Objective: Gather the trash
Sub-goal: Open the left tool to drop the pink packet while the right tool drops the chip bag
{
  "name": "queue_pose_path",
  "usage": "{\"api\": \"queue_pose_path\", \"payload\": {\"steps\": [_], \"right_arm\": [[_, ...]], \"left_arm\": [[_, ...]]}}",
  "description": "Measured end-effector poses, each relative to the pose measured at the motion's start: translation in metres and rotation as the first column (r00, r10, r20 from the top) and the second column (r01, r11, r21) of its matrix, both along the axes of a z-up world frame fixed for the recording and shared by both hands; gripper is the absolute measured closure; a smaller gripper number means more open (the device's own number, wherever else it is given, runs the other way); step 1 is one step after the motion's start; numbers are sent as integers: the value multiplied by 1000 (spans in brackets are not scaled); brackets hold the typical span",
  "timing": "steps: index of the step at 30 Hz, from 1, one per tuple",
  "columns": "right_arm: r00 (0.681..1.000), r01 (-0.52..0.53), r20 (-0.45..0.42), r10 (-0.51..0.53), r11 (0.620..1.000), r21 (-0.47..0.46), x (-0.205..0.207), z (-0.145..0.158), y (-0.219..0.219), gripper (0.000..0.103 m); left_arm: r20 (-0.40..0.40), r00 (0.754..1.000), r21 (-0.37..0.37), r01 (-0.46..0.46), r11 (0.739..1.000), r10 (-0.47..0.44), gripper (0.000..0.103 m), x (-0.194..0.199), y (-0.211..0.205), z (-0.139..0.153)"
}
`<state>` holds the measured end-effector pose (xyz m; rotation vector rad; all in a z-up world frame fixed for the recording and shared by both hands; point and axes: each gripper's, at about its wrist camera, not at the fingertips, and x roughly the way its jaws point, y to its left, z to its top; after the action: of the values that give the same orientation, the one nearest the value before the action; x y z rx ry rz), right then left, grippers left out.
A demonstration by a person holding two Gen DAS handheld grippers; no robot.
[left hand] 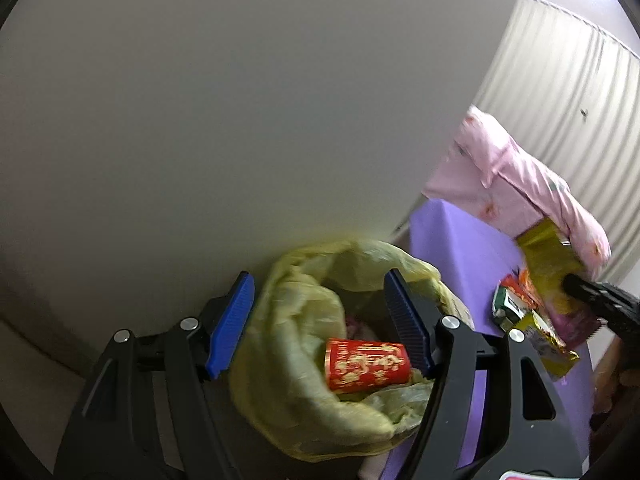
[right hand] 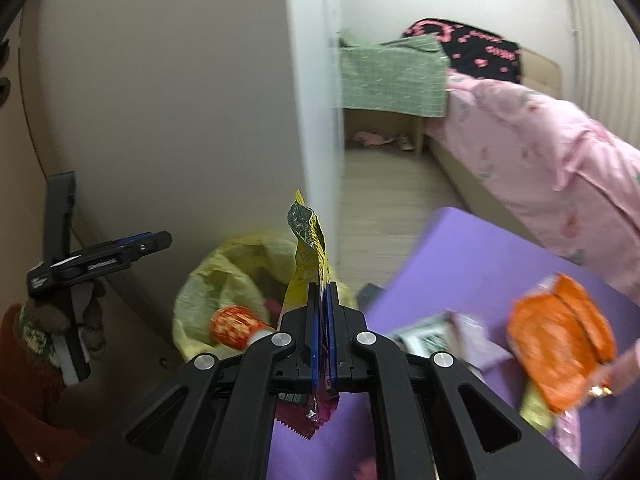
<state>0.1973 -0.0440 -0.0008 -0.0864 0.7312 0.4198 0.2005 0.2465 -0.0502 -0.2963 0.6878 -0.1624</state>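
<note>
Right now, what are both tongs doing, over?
Left tongs open, empty, over the yellow trash bag. Right tongs shut on a yellow snack wrapper. Red can already bagged. Path to bag clear.

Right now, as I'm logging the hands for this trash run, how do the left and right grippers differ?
The left gripper is open, its blue pads wide apart; the right gripper is shut.
The left gripper holds nothing; the right gripper pinches a yellow wrapper.
The left gripper hangs over the yellow trash bag, where a red can lies; the right gripper is beside the bag, at the edge of the purple table.
Both have black frames and blue pads.
</note>
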Motion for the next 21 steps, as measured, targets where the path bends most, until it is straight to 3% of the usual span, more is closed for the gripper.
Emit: {"api": "queue_pose_path", "payload": {"steps": [9,15,16,17,19,21], "right_arm": [[993,-110,-40,107,991,-77,49,-38,69,98],[990,-123,-71,120,992,-28,59,-45,72,93],[990,-123,-68,121,992,-24,58,-44,70,86],[991,-122,-64,120,992,-24,57,-42,68,71],[992,-112,-55,111,994,-19,54,-40,64,55],[994,-98,-50,98,995,-13,53,-37,56,55]], "left_arm": [[9,997,-50,-77,996,78,39,-22,35,1],[-22,997,-64,-70,995,69,39,-18,35,-9],[-27,998,-68,-64,996,63,39,-17,34,-11],[-28,998,-68,-60,996,58,39,-17,32,-12],[-30,998,-63,-50,997,48,39,-16,28,-13],[-34,999,-61,-40,997,38,39,-16,25,-13]]}}
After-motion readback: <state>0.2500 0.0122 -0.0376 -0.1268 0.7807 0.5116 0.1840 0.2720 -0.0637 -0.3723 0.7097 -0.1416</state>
